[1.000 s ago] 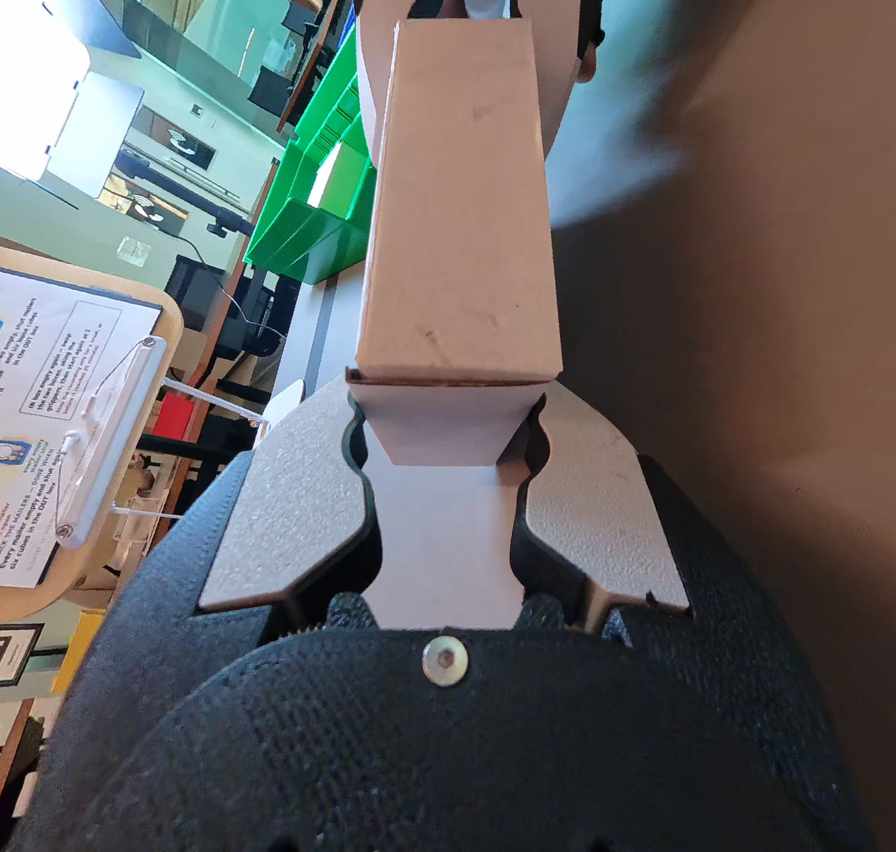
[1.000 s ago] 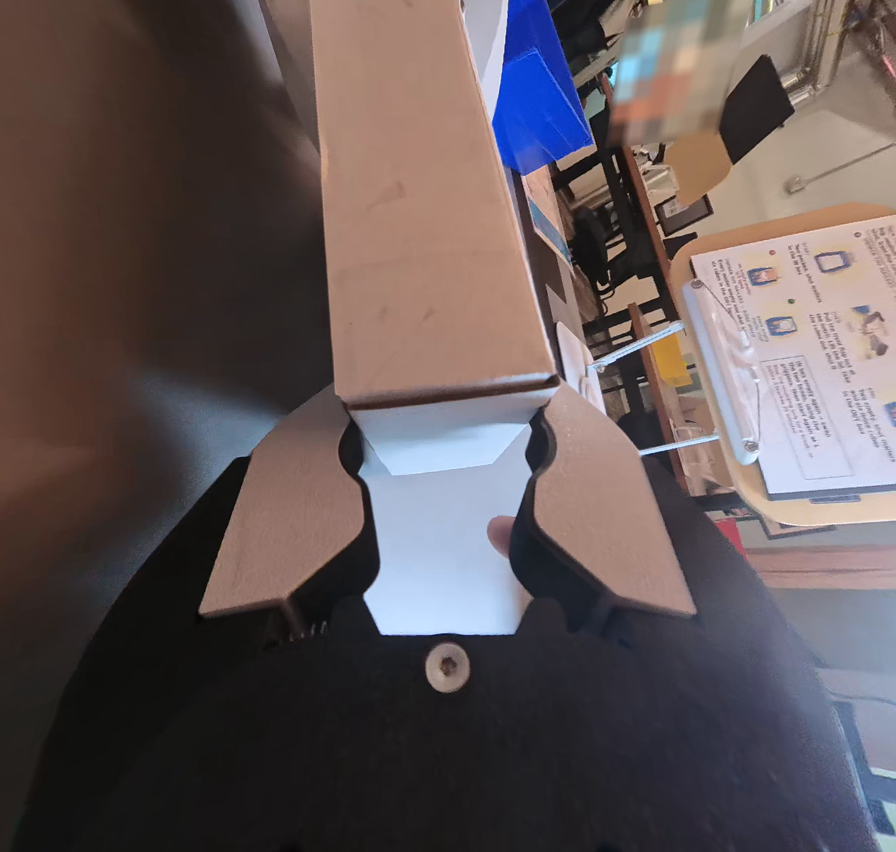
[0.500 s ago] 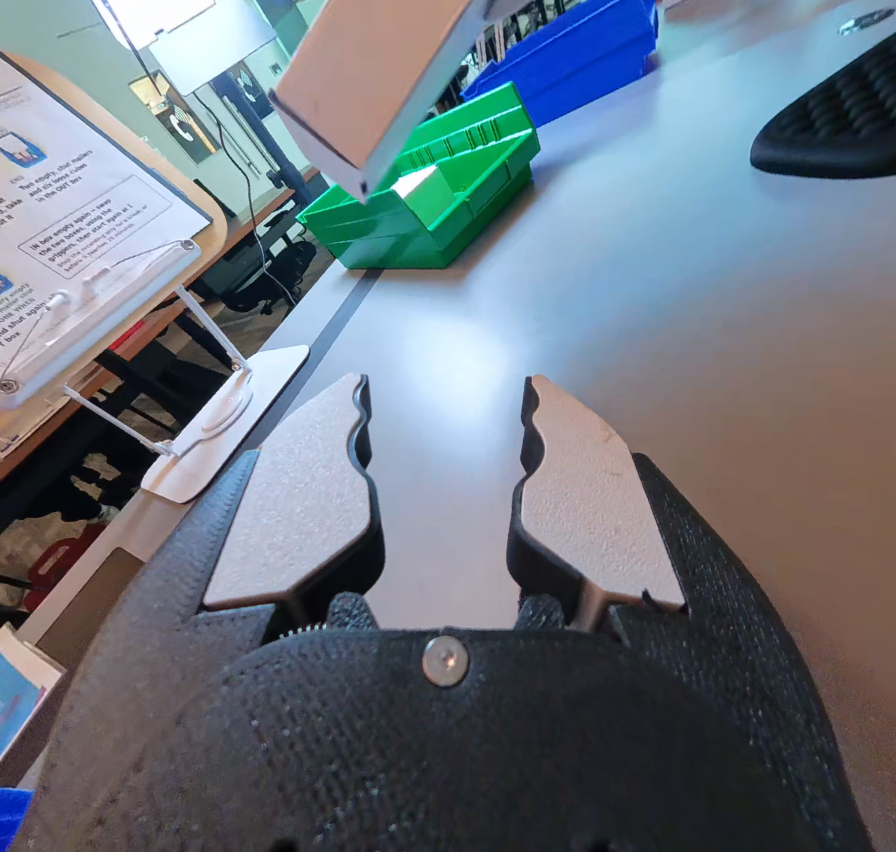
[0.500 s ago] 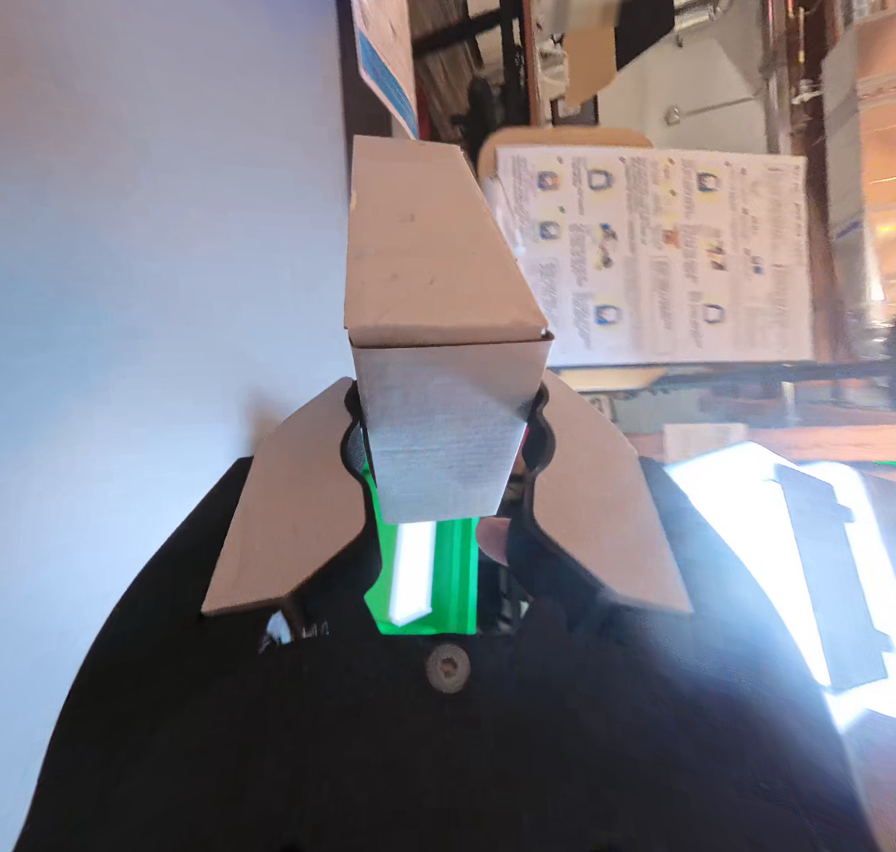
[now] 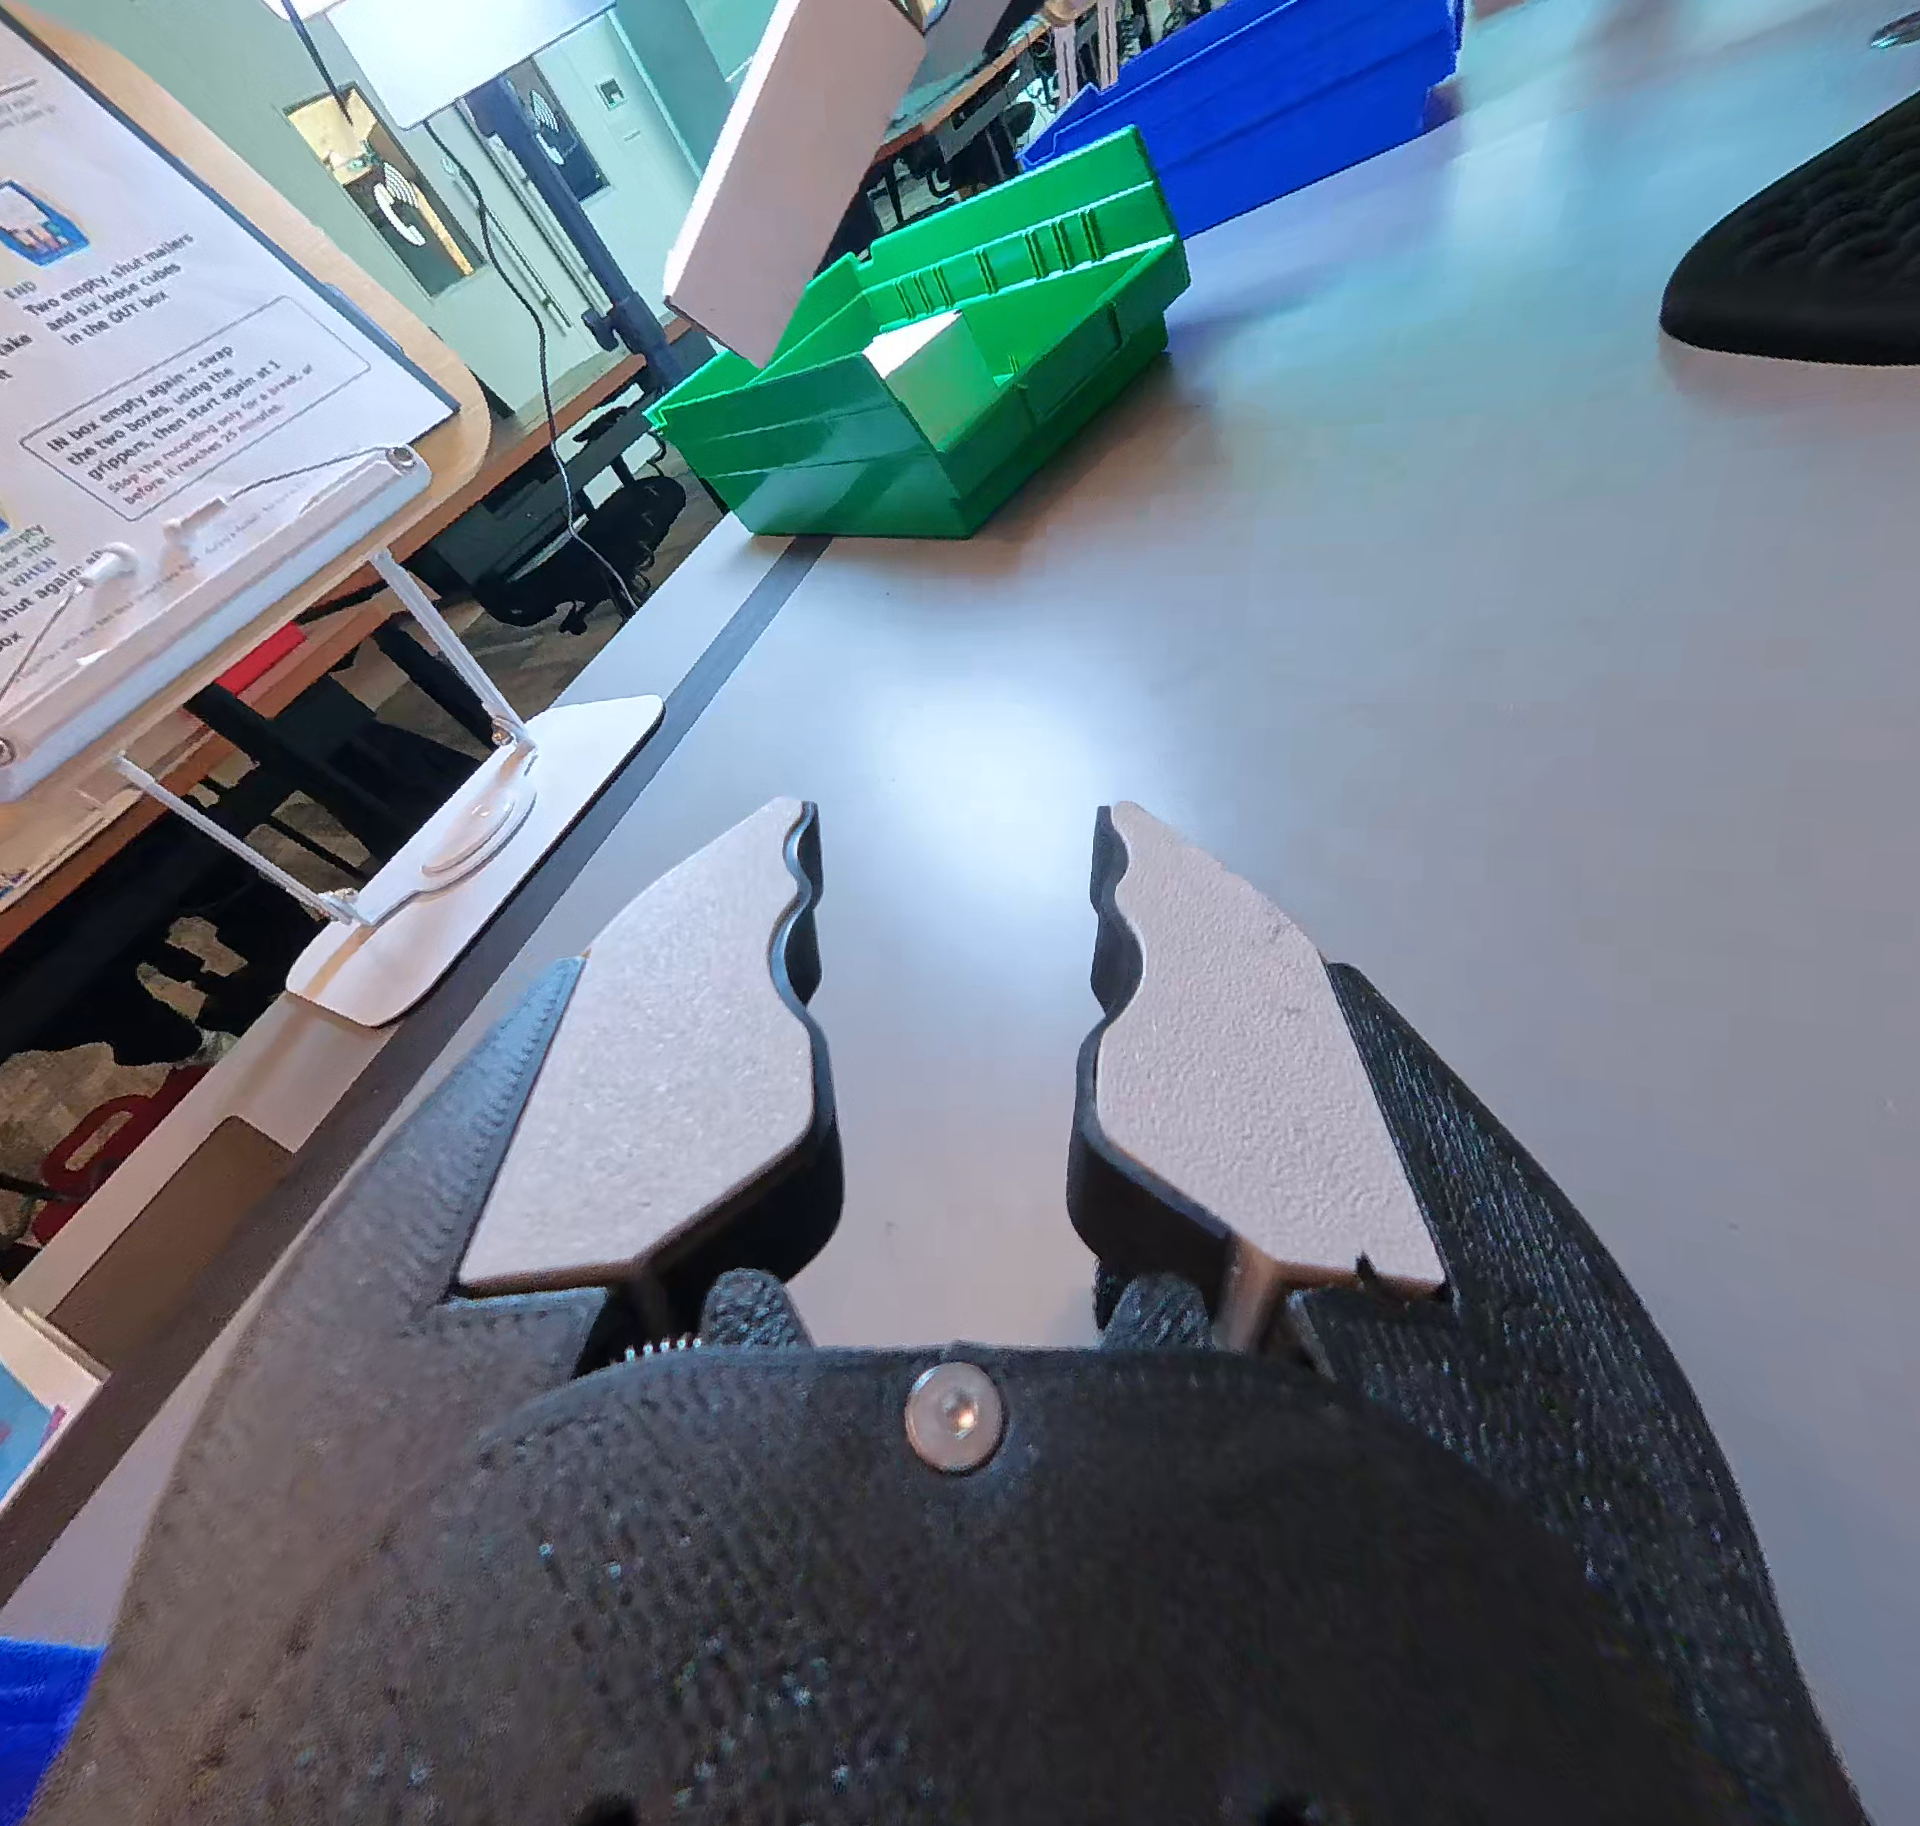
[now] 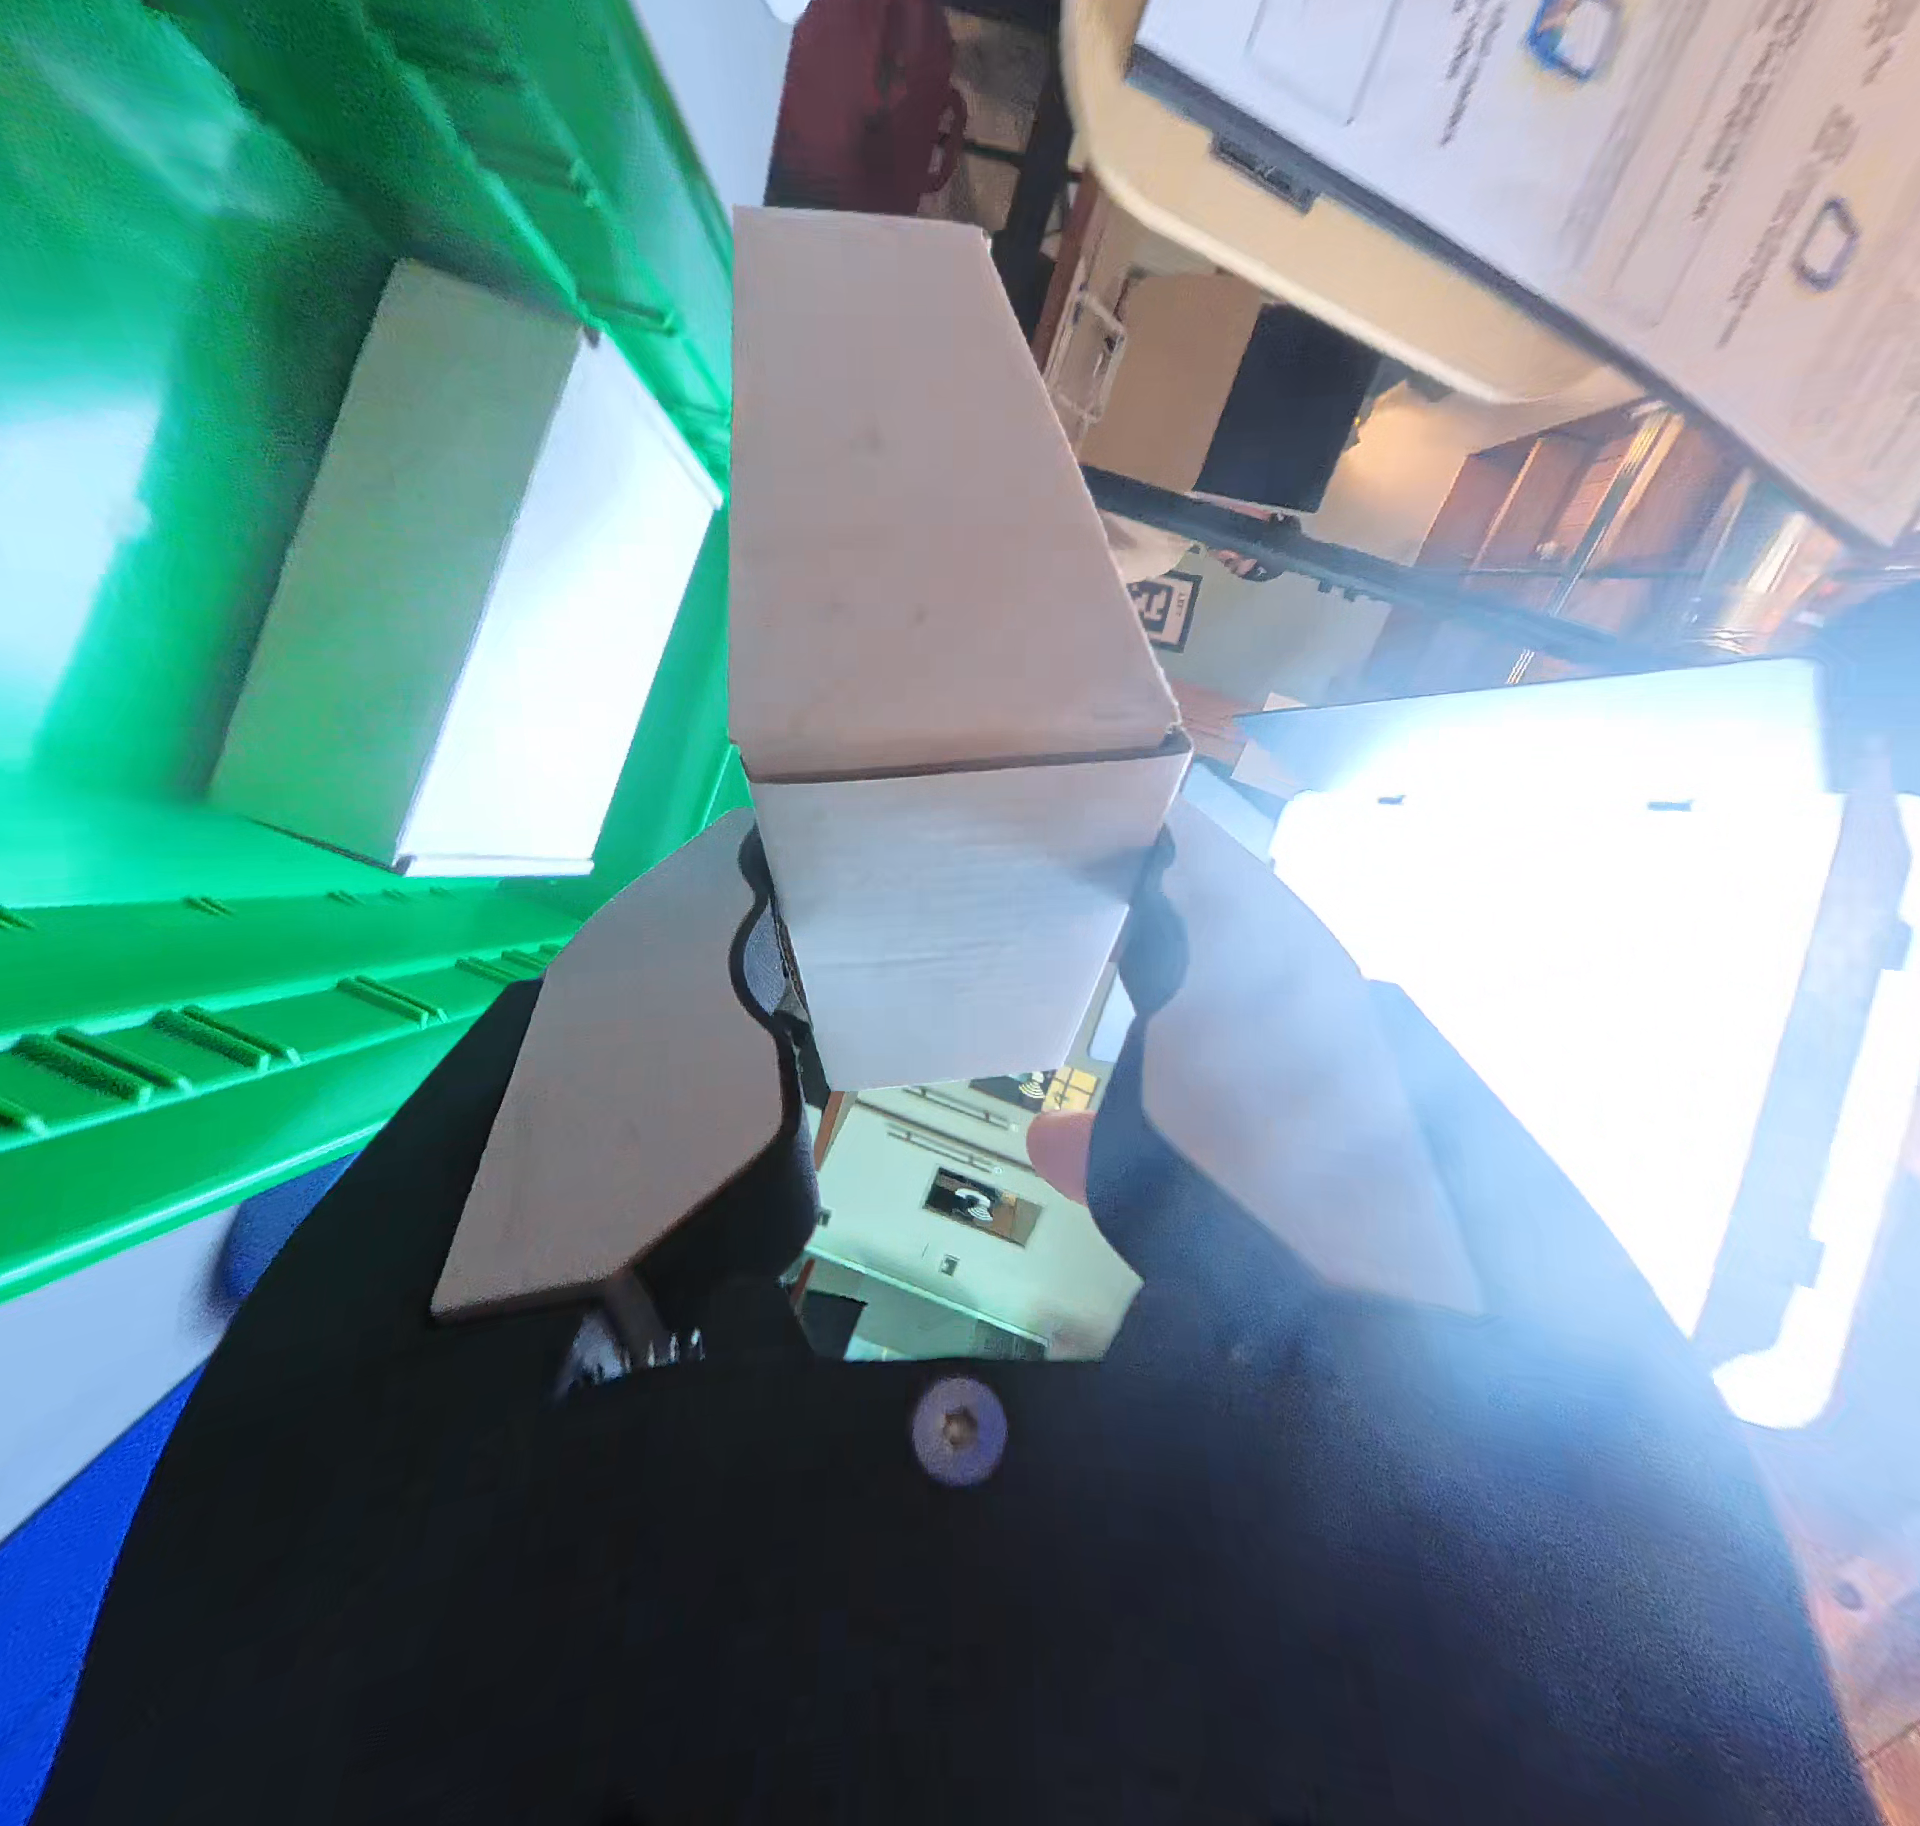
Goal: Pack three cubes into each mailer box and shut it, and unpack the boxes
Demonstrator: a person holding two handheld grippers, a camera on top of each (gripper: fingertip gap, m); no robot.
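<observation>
A closed mailer box (image 6: 914, 529) is clamped by the right gripper (image 6: 951, 903) over the green bin (image 5: 1049, 322); the left gripper (image 5: 951, 820) is held wide open and empty.

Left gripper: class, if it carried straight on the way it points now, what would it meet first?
Probably nothing close: the left gripper is open over bare grey table. The green bin lies ahead, slightly left of its line; depth is unclear.

Each tool (image 5: 951, 826) (image 6: 951, 846) has a textured black body, grey wavy-edged fingers (image 5: 665, 1059) and a silver screw (image 5: 953, 1413).
</observation>
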